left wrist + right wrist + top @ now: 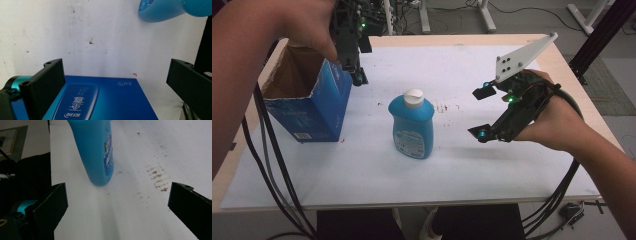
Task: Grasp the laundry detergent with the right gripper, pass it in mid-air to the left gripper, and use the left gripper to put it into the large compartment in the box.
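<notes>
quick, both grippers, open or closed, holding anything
left gripper: open, holding nothing, over the blue box
right gripper: open, holding nothing, beside the blue bottle

Cut off and unreadable

The bottle [96,150] loses its top at the right gripper view's edge; the box's [100,100] print is too small to read.

- Bottle [412,127]: bright blue body, white cap, pale label with blue print.
- Box [309,100]: deep blue outside with white lettering and a lighter blue panel; brown cardboard inside.
- Counter [562,65]: light wood edge under a white sheet [462,165] with small brown and red specks.
- Right gripper [479,112]: black jaws, teal knobs, green light, grey plate.
- Left gripper [357,75]: black, green light.
</notes>
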`<state>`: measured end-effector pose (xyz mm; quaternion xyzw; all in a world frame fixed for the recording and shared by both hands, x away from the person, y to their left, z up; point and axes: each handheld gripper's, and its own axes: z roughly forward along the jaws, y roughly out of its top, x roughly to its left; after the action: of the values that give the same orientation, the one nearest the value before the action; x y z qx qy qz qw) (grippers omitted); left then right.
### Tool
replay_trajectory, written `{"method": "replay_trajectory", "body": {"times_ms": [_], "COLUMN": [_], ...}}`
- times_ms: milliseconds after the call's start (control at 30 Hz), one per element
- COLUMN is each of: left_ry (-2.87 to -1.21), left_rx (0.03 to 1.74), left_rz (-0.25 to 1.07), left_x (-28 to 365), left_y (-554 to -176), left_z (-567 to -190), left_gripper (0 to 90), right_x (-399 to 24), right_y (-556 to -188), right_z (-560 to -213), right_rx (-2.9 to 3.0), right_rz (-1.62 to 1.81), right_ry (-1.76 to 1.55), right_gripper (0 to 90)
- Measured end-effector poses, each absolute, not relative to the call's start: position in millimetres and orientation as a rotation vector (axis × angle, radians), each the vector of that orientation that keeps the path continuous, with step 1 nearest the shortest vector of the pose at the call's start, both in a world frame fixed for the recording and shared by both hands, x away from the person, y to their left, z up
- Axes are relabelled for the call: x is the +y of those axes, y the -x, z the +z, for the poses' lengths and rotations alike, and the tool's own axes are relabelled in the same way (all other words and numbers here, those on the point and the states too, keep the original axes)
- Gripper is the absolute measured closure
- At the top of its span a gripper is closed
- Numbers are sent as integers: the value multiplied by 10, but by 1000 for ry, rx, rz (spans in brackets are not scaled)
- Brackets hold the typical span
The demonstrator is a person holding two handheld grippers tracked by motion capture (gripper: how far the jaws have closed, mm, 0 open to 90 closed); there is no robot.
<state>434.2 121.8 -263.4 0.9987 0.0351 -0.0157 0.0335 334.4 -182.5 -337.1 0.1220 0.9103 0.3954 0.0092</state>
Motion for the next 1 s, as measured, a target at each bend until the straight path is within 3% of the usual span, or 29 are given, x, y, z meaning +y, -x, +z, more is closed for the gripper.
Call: {"method": "replay_trajectory", "body": {"times_ms": [1000], "left_ry": [-3048], "left_rx": [105], "left_rz": [-34], "left_x": [1308], "left_y": [-4317], "left_z": [-2657], "left_gripper": [18], "right_x": [-1133], "right_y": [-3272], "right_z": [-3898], "right_rx": [2817], "right_rz": [1413], "right_ry": [-417], "right_gripper": [20]}}
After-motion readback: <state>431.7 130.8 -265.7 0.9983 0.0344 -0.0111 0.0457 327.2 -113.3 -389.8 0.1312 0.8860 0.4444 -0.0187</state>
